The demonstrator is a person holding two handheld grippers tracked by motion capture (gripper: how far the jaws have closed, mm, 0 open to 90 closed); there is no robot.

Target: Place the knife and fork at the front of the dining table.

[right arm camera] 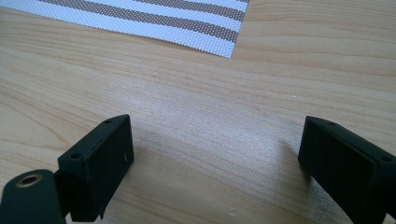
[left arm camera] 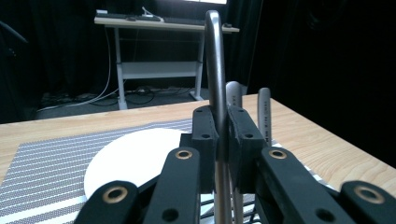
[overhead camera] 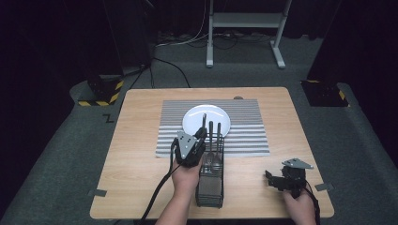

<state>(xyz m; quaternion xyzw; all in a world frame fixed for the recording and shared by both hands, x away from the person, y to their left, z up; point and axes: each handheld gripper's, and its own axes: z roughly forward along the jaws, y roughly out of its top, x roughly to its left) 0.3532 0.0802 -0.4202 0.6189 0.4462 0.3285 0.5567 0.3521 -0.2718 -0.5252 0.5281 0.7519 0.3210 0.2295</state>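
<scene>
The left gripper (left arm camera: 223,135) pinches a slim metal utensil handle (left arm camera: 214,70) upright in the wire caddy (overhead camera: 210,180) near the plate (overhead camera: 206,119); stiff, light, slippery. The right gripper's (right arm camera: 215,163) fingers are spread.

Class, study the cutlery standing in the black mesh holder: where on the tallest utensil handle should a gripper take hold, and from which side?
Grip the tallest utensil handle on its bare upper shaft, above the mesh holder rim, pads on its two flat faces. It stands upright, so approach level from the person's side, as the left gripper does, then lift straight up.
</scene>
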